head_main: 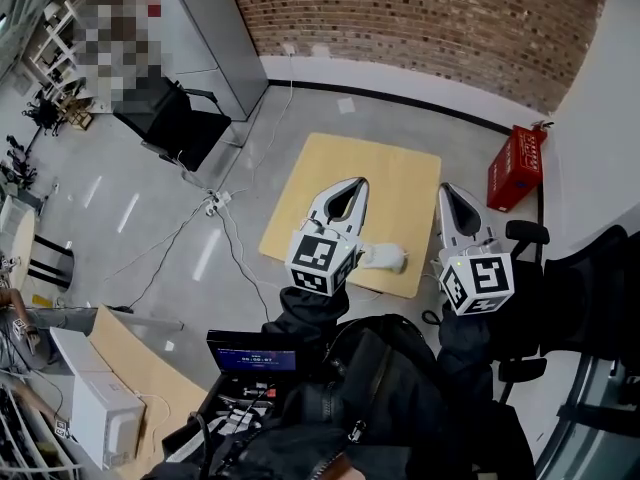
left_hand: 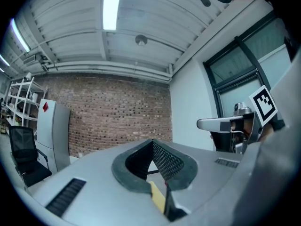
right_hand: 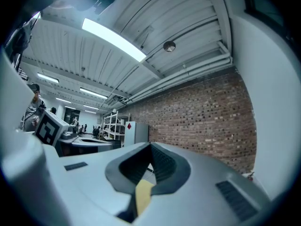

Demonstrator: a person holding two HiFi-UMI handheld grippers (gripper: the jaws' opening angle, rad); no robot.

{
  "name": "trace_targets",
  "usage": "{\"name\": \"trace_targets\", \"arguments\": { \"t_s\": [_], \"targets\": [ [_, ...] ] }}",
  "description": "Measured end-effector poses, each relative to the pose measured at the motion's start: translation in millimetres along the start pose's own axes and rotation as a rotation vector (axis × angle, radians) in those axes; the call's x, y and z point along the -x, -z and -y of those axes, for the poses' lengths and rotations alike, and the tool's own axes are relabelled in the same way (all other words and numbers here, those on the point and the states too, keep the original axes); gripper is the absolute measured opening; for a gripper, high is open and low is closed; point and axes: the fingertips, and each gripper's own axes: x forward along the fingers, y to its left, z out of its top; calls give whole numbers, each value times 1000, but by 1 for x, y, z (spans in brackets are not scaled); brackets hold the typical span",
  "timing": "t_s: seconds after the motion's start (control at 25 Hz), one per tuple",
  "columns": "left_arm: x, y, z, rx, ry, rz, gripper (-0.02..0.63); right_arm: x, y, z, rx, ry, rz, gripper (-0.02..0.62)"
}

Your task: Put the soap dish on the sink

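Note:
In the head view both grippers are held level, high above a light wooden table [head_main: 395,183]. My left gripper [head_main: 349,184] is shut with nothing in it. My right gripper [head_main: 451,191] is also shut and empty. A small white object [head_main: 386,259], possibly the soap dish, lies near the table's front edge, partly hidden behind the left gripper. No sink shows in any view. In the left gripper view the closed left gripper [left_hand: 152,143] points at a brick wall, with the right gripper [left_hand: 225,124] beside it. In the right gripper view the right gripper [right_hand: 150,148] points at the same wall.
A red box [head_main: 517,167] stands on the floor right of the table. A black chair [head_main: 168,120] and a grey cabinet [head_main: 205,38] are at the back left. Cables [head_main: 226,204] run across the floor. A laptop [head_main: 250,354] and a white device [head_main: 100,410] sit near me.

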Motion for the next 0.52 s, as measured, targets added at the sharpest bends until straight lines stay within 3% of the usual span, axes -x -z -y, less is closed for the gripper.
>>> {"name": "trace_targets", "arguments": {
  "t_s": [0.52],
  "targets": [
    [-13, 6, 4, -3, 12, -11, 3, -6, 3, 8, -29, -19, 15, 6]
  ]
}}
